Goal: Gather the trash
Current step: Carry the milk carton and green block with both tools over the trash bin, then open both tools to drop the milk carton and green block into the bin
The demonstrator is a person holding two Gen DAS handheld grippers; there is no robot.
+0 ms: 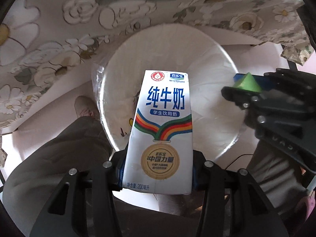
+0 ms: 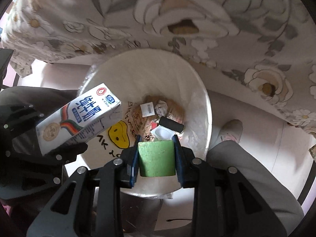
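Note:
My left gripper [image 1: 158,169] is shut on a white milk carton [image 1: 162,130] with blue Chinese print and holds it above a round white trash bin [image 1: 207,67] lined with a plastic bag. My right gripper [image 2: 156,159] is shut on a green foam block [image 2: 156,159] over the bin's near rim [image 2: 205,98]. The carton [image 2: 79,118] shows at the left of the right wrist view. The right gripper [image 1: 248,88] with the green block [image 1: 246,83] shows at the right of the left wrist view.
In the bin lie a brown paper bag [image 2: 164,108], a crumpled wrapper [image 2: 161,106], a black cylinder [image 2: 171,124] and a yellow smiley bag [image 2: 118,132]. A floral tablecloth [image 2: 177,19] hangs beyond the bin. The person's legs [image 1: 59,154] and shoe [image 2: 230,130] stand beside it.

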